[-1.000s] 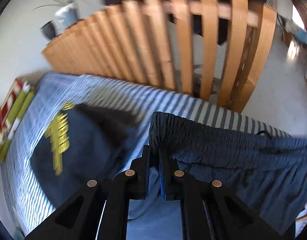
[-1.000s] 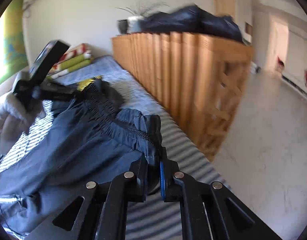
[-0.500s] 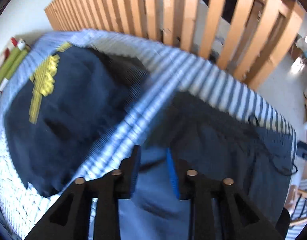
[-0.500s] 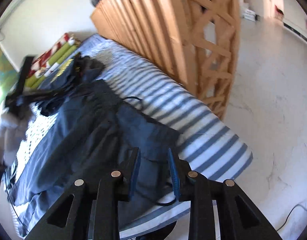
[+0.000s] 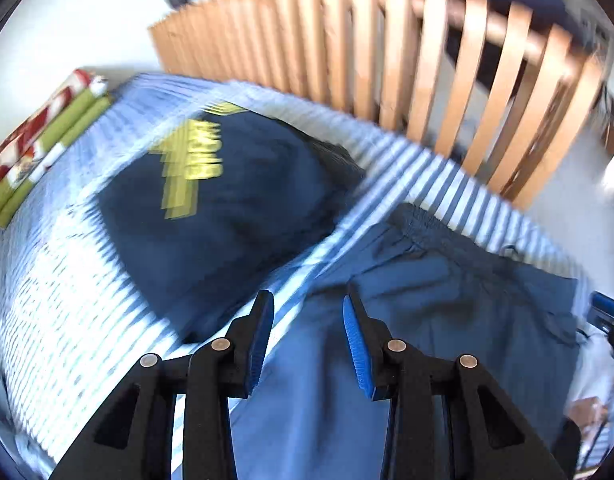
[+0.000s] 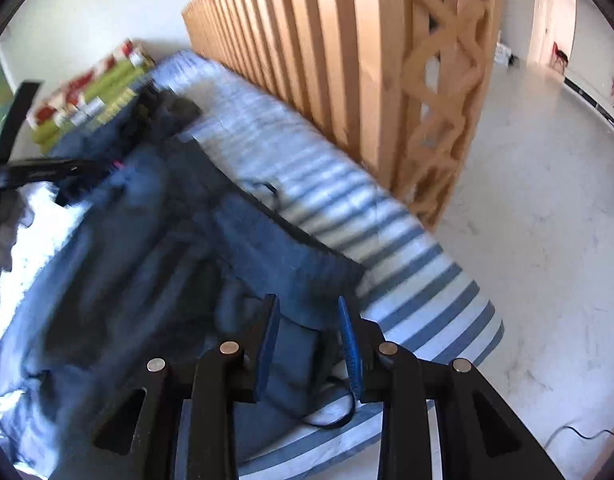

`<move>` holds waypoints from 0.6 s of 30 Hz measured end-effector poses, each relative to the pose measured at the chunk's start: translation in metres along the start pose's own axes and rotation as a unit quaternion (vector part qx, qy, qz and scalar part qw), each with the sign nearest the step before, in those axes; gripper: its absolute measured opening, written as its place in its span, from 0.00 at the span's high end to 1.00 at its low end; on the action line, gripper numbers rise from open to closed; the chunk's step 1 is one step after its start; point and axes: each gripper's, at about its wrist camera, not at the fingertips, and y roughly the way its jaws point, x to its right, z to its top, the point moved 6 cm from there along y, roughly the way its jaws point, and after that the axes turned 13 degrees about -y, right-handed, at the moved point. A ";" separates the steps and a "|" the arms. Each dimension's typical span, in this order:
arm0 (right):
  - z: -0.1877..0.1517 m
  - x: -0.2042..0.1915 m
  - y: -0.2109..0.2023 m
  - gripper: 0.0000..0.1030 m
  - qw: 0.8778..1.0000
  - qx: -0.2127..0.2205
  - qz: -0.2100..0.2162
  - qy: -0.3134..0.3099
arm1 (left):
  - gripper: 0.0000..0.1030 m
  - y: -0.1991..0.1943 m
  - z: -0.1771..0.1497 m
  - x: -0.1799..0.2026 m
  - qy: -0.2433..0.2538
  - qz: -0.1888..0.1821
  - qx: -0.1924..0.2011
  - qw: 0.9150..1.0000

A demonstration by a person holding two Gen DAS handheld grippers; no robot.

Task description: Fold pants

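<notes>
Both tongs (image 5: 307, 308) (image 6: 307, 312) gape above pants (image 5: 447, 292); only left view shows yellow-printed garment (image 5: 211, 200).

No legible text or labels

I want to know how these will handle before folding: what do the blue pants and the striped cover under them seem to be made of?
The blue pants look like thin matte woven cloth, perhaps cotton or a light synthetic: soft rumpled creases, a gathered elastic waistband and a dark drawcord. The blue-and-white striped cover looks like smooth matte woven fabric stretched over padding; motion blur hides the weave of both.
</notes>
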 end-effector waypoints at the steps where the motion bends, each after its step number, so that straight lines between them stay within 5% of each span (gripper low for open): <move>1: 0.005 -0.013 -0.013 0.73 0.999 0.021 0.022 -0.012 | 0.62 -0.029 -0.008 -0.022 -0.021 0.005 0.011 1.000; 5: 0.019 -0.073 -0.048 0.73 0.990 0.071 0.088 -0.081 | 0.62 -0.131 -0.069 -0.115 -0.093 0.037 0.037 0.994; 9: 0.033 -0.137 -0.073 0.73 0.973 0.124 0.127 -0.146 | 0.62 -0.224 -0.160 -0.219 -0.179 0.096 0.051 0.978; 13: 0.047 -0.199 -0.080 0.73 0.961 0.125 0.162 -0.186 | 0.61 -0.303 -0.265 -0.316 -0.282 0.157 0.065 0.944; 18: 0.064 -0.270 -0.064 0.73 0.946 0.082 0.202 -0.241 | 0.61 -0.371 -0.384 -0.417 -0.401 0.224 0.075 0.885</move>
